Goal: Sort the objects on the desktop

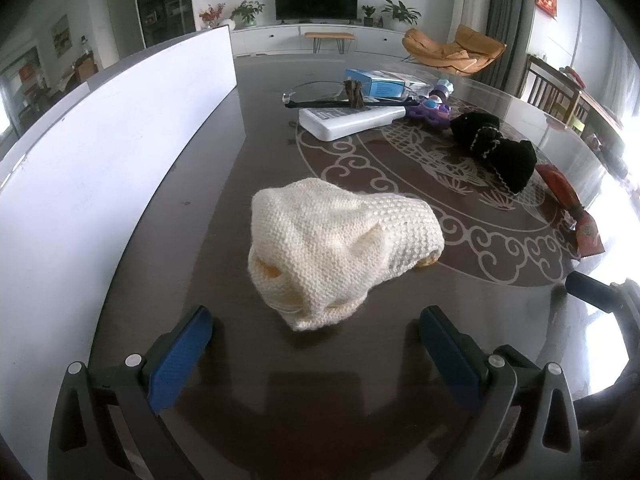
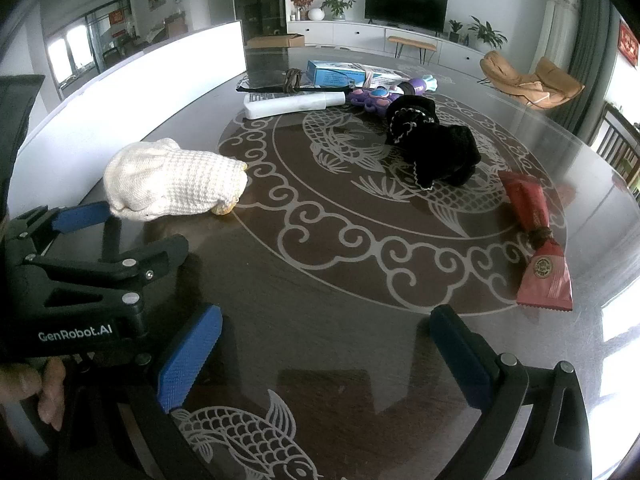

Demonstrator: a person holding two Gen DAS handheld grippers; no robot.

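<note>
A cream knitted cover [image 1: 336,248] lies on the dark table just ahead of my open, empty left gripper [image 1: 316,340]; it also shows in the right wrist view [image 2: 172,186]. My right gripper [image 2: 328,344] is open and empty above bare table. Further off lie a black knitted item [image 2: 432,148], a red sachet [image 2: 538,240], a white remote [image 2: 292,104], a purple toy [image 2: 376,96], a blue box [image 2: 340,72] and a black stick [image 2: 292,88]. The left gripper's body [image 2: 92,280] shows at the left of the right view.
A white board [image 1: 100,152] stands along the table's left side. The round table [image 2: 320,280] carries a pale fish-and-cloud pattern. Its right edge curves near the red sachet [image 1: 568,200]. Chairs and a TV cabinet stand beyond.
</note>
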